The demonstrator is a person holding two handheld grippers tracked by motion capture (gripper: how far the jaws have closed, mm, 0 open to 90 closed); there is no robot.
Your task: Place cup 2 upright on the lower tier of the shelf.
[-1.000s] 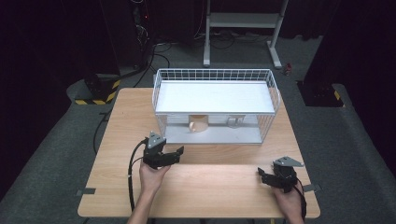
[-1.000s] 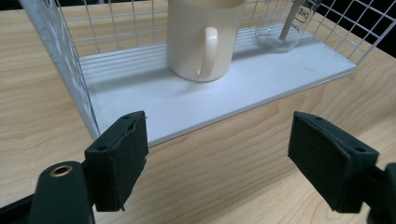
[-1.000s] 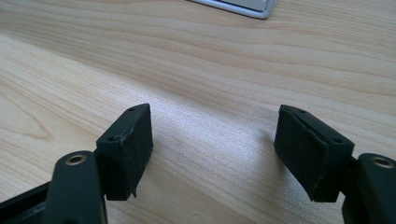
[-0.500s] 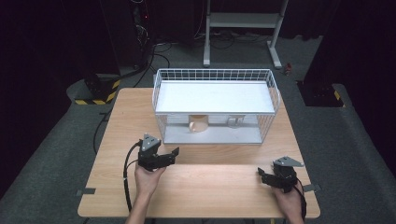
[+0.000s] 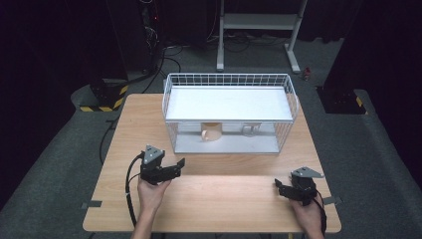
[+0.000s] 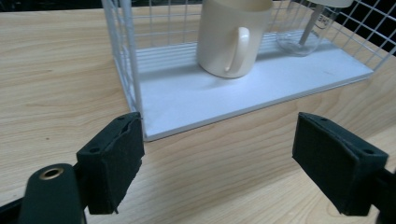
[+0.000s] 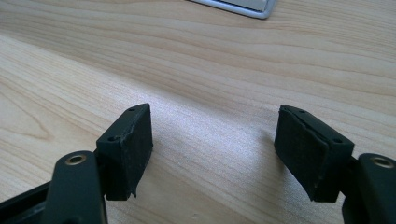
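Observation:
A white wire rack (image 5: pixel 229 79) stands at the table's far middle, with a flat white top and a lower shelf (image 6: pixel 210 98). On that shelf stand a cream mug (image 5: pixel 211 132) (image 6: pixel 231 37), handle toward me, and a clear glass (image 5: pixel 249 130) (image 6: pixel 301 35). My left gripper (image 5: pixel 178 167) (image 6: pixel 224 163) hovers in front of the rack's near left corner, aimed at the mug. Its jaws have just been opening and hold nothing. My right gripper (image 5: pixel 277 186) (image 7: pixel 217 154) rests low over bare wood at the front right, open and empty.
The wooden table (image 5: pixel 214 199) has bare room between my two hands. A corner of the rack's base (image 7: pixel 243 4) shows at the top of the right gripper view. Beyond the table are a dark floor, cables and a white stand (image 5: pixel 259 22).
My left gripper has drawn slightly back from the rack toward the table's front left. The right gripper, mug and glass have not moved.

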